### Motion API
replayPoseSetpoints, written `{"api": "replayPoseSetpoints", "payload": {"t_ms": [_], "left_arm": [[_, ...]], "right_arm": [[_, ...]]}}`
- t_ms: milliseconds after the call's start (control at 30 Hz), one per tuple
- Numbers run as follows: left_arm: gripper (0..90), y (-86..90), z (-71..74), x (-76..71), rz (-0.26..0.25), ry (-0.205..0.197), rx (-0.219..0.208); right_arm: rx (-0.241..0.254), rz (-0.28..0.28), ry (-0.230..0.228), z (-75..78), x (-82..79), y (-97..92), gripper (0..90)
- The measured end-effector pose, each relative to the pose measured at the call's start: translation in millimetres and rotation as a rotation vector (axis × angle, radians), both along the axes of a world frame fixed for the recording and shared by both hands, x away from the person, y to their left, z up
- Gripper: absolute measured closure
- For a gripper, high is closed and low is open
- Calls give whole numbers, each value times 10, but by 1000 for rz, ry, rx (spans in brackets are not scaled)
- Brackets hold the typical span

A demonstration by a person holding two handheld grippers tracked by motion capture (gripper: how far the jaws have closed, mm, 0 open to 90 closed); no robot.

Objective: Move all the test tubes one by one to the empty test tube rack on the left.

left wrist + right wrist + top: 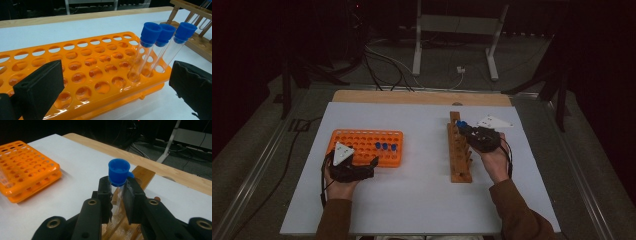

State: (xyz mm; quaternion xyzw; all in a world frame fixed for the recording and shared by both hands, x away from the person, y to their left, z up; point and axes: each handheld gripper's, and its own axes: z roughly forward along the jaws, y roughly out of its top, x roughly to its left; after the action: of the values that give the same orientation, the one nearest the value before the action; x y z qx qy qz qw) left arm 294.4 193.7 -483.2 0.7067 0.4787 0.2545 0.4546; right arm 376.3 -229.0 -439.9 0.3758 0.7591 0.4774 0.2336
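Nearest to the camera in the right gripper view are the two black jaws of the right tool, and they are clamped on a clear test tube with a blue cap. The grip is just under the cap, and the tube stands nearly upright. Its lower part goes down into the wooden rack, so I judge that the tube is either being lifted out of a hole or set into one; the pictures alone cannot tell which. In the high view the right tool is at the far end of this wooden rack, on the right side of the white table.

The left tool rests at the near edge of the orange rack. In the left gripper view its jaws stand wide apart, one on each side of the orange rack's corner, and they press on nothing. Three capped tubes already stand together in one end row of that rack, leaning a little.

So it seems that three tubes are placed and a fourth one is in hand. If the work is moving tubes between the racks, the carried tube has not yet crossed the table. At least two more bare tubes seem to wait in the wooden rack, but this part is too blurred to count.
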Motion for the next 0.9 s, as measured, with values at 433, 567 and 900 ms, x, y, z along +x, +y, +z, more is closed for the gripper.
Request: {"api": "replayPoseSetpoints", "payload": {"t_ms": [433,567,900], "left_arm": [[7,-4,-4,2,-5,5,4],[7,-9,-6,1,-6,5,3],[7,-21,-11,4,-12,9,5]], "right_arm": [[27,-14,-18,143,-30,-45,766],[39,-15,-28,217,-34,-59,766],[58,-4,-53,347,-79,-82,766]]}}
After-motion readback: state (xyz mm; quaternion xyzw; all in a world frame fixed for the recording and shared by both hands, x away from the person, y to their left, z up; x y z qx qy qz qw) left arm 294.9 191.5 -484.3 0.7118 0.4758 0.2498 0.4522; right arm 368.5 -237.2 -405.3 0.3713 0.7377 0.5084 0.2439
